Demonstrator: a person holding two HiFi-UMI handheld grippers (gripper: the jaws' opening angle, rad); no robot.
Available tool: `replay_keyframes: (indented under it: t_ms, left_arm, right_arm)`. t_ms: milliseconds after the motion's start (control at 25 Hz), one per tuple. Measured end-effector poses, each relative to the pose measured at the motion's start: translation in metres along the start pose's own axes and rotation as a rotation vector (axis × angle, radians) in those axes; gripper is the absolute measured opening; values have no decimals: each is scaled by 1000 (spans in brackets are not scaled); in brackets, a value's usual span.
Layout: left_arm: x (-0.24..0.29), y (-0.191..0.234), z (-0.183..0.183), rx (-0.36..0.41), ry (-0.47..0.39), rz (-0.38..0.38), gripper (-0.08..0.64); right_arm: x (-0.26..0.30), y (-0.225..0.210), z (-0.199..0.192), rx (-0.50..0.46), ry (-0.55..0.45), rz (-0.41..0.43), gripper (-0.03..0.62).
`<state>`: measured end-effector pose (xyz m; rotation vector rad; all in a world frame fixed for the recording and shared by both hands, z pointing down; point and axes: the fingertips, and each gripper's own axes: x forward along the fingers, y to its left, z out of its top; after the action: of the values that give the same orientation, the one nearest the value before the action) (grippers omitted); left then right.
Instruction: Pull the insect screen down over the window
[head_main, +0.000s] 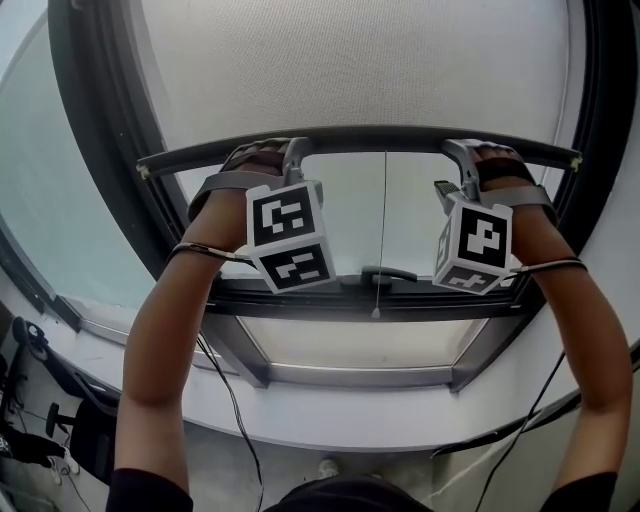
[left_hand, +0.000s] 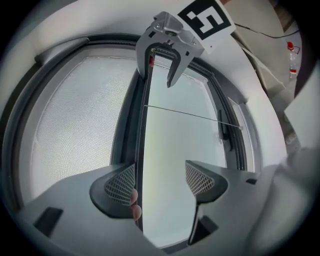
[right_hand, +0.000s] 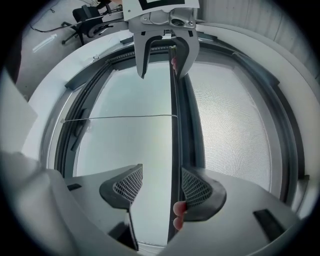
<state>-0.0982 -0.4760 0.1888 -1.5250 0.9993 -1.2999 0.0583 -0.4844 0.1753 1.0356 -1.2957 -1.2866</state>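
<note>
The insect screen's dark bottom bar (head_main: 380, 138) runs across the window, with the grey mesh (head_main: 350, 70) above it. My left gripper (head_main: 270, 155) and right gripper (head_main: 480, 155) are both hooked over this bar, one near each end. In the left gripper view the bar (left_hand: 142, 130) lies against the left pad of the open left gripper (left_hand: 160, 182). In the right gripper view the bar (right_hand: 174, 125) rests against the right pad of the open right gripper (right_hand: 161, 185). A person's fingertips (right_hand: 180, 207) show behind the bar. A thin pull cord (head_main: 384, 230) hangs from the bar's middle.
Below the bar is bare glass and the lower window frame with its handle (head_main: 388, 273). A pale curved sill (head_main: 350, 415) lies under the frame. An office chair (head_main: 40, 400) stands at the lower left, and cables (head_main: 235, 410) trail down from both grippers.
</note>
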Motion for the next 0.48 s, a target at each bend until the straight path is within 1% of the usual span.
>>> replay_keyframes:
  t_ms: [80,200,320,400,480]
  left_arm:
    - [4,-4,0,-3,-1,8,319]
    - [8,-16,0,-20,-14,-26,319]
    - [13,-33,-1,-7,-4,-41,319]
    - [17,-53,-2,2,9,-56,319]
    - [25,-80,-5,17,23,-50,319]
  right_arm:
    - [2,5,0,1,1,-5,246]
    - [4,17,0,10,1,11,247]
    - [4,35,1,19,-3,39,246]
    - [3,56,3,30,-6,68,245]
    - [4,85,6,38,-7,62,245]
